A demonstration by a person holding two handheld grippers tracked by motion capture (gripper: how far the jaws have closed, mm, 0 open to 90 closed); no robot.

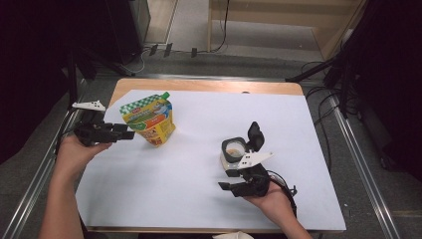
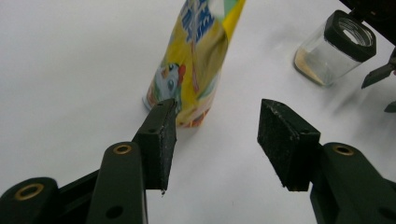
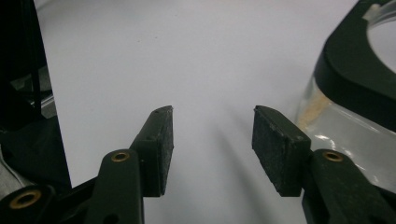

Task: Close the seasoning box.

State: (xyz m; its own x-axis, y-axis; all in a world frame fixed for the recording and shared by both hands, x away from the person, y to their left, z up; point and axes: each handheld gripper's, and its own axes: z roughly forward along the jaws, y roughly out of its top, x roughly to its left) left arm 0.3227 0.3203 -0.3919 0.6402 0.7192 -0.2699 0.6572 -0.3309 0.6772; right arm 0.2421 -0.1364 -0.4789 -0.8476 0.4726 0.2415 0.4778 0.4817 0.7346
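Left claw (image 1: 130, 134) gapes empty just left of the upright pouch (image 1: 149, 119), lined up to grab; right claw (image 3: 212, 135), open too, waits beside the jar (image 1: 234, 151), probably flip-lidded, well right of the pouch.

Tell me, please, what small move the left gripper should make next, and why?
Probably ease the left gripper forward until the yellow pouch stands between its jaws. They are open and empty, the pouch stands upright just beyond them, and the jar waits with its lid flipped up.
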